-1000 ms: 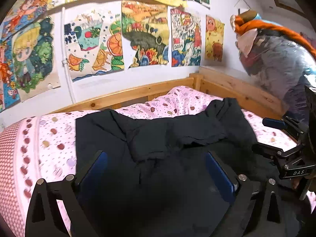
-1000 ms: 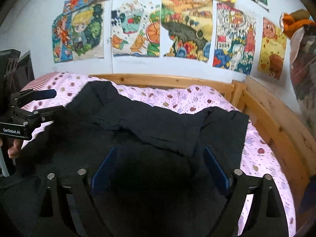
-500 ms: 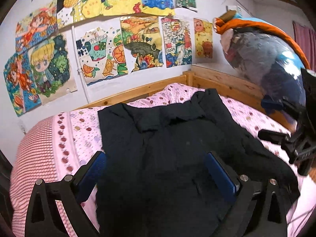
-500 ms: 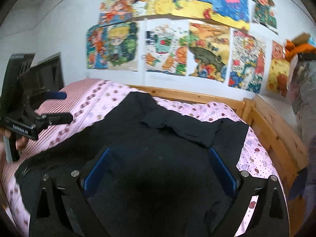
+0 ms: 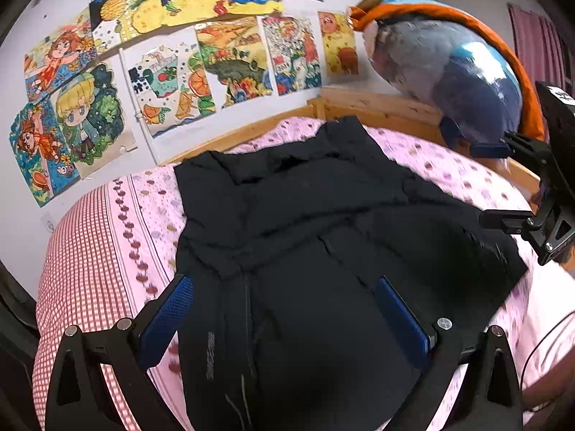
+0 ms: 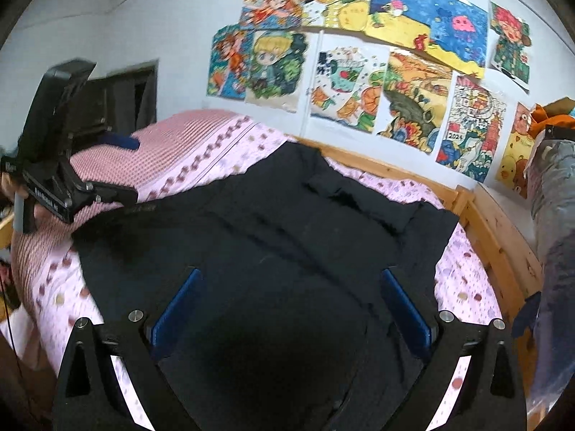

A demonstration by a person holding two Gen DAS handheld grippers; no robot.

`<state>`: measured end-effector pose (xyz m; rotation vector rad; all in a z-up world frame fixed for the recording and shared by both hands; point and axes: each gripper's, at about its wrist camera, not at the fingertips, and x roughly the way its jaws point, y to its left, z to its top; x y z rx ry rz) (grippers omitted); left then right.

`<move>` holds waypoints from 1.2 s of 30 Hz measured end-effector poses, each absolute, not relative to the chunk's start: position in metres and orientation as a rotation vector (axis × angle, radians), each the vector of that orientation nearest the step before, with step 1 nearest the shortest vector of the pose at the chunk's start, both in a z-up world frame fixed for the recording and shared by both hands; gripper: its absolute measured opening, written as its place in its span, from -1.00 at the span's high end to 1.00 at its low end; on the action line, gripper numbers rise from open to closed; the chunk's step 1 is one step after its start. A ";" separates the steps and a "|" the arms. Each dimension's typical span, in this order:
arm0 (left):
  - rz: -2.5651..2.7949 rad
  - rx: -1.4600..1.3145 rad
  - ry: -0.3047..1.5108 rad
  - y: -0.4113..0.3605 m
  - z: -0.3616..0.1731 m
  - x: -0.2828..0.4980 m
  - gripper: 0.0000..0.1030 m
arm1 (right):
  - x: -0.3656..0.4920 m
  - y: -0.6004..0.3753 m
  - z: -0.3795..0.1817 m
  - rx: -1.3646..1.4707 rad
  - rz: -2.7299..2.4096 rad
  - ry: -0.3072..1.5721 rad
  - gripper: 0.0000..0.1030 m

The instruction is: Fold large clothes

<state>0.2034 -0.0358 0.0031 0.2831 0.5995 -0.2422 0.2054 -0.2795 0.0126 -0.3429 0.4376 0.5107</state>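
A large black garment [image 5: 305, 237] lies spread on the pink dotted bedsheet [image 5: 136, 215], its far end folded over near the headboard. It also shows in the right wrist view [image 6: 287, 237]. My left gripper [image 5: 284, 309] is open and empty, raised above the garment's near left part. My right gripper [image 6: 291, 305] is open and empty above the near right part. The right gripper shows at the right edge of the left wrist view [image 5: 503, 183], jaws apart. The left gripper shows at the left of the right wrist view [image 6: 125, 168], jaws apart.
A wooden bed frame [image 5: 388, 107] runs along the back and right. Colourful posters [image 5: 230, 61] cover the wall. A big bagged bundle with orange trim [image 5: 460, 72] sits at the right rail. A red-checked cover [image 5: 82, 244] lies left.
Both grippers have pulled back and risen away from the garment, so more of the bed shows. The garment now lies more stretched out and flatter on the sheet.
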 end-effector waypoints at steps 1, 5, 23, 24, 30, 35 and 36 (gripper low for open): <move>-0.251 0.293 0.611 -0.036 0.000 0.198 -0.98 | 0.200 -0.279 0.008 -0.350 0.519 0.449 -0.88; -0.280 0.324 0.625 -0.035 -0.013 0.181 -0.98 | 0.190 -0.279 -0.010 -0.343 0.541 0.510 -0.88; -0.394 0.426 0.717 -0.047 -0.081 0.137 -0.98 | 0.169 -0.293 -0.086 -0.414 0.545 0.702 -0.88; -0.398 0.431 0.719 -0.047 -0.081 0.138 -0.98 | 0.167 -0.293 -0.087 -0.423 0.545 0.704 -0.88; -0.397 0.490 0.761 -0.047 -0.096 0.135 -0.98 | 0.156 -0.288 -0.091 -0.474 0.563 0.703 -0.88; -0.342 0.560 0.767 -0.045 -0.109 0.134 -0.98 | 0.153 -0.284 -0.094 -0.489 0.574 0.724 -0.88; -0.328 0.566 0.769 -0.044 -0.111 0.135 -0.98 | 0.154 -0.285 -0.095 -0.481 0.575 0.734 -0.88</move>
